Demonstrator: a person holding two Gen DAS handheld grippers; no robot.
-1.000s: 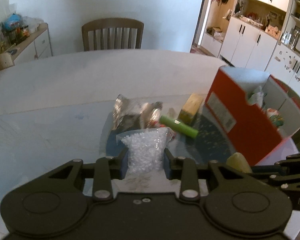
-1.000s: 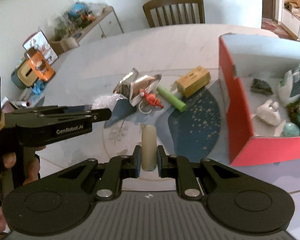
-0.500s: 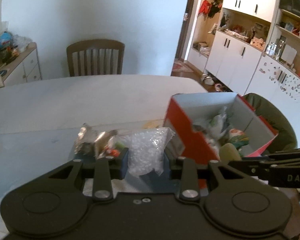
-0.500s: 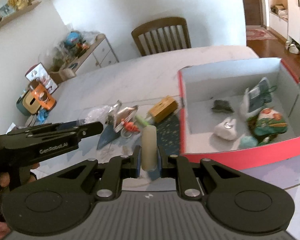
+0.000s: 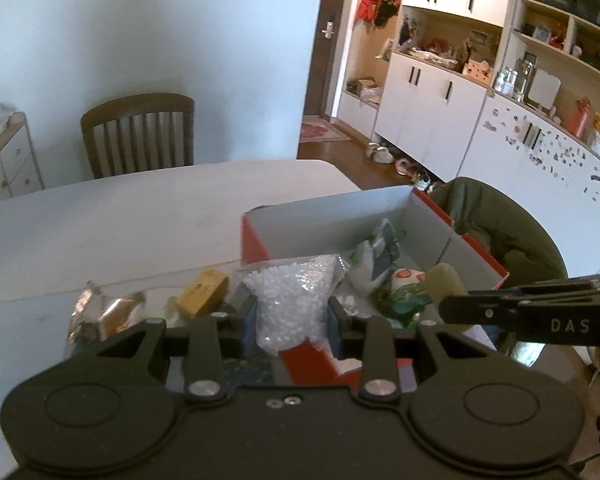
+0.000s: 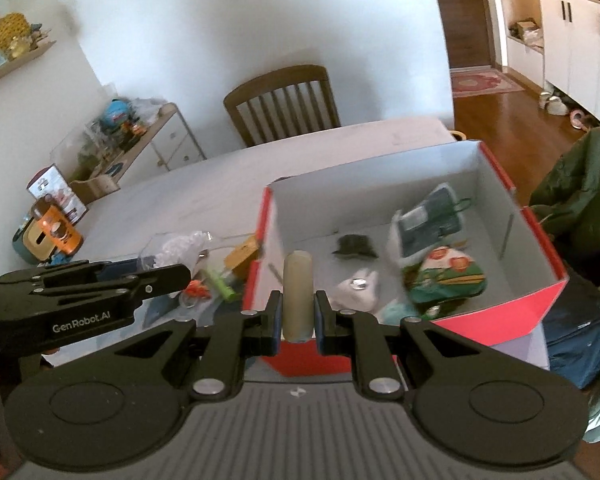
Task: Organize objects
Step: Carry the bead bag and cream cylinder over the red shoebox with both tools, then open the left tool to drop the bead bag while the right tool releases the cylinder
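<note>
My left gripper (image 5: 293, 316) is shut on a clear bag of white beads (image 5: 296, 300), held in the air near the front left corner of the red box (image 5: 260, 240). My right gripper (image 6: 297, 316) is shut on a pale cream cylinder (image 6: 297, 292), raised over the front edge of that red box (image 6: 500, 312). The white inside of the box holds several small items, among them a green printed pouch (image 6: 444, 280). On the table left of the box lie a yellow block (image 5: 204, 292), a silver foil wrapper (image 5: 100, 312) and a green stick (image 6: 218, 282).
A wooden chair (image 5: 138, 136) stands at the far side of the white table (image 5: 120, 216). A dark green garment (image 6: 580, 192) sits right of the box. A sideboard (image 6: 140, 144) with clutter is at the left; white cabinets (image 5: 432, 116) line the right wall.
Both grippers have risen and moved right with their loads, from above the blue mat toward the red box. The box now fills more of both views.
</note>
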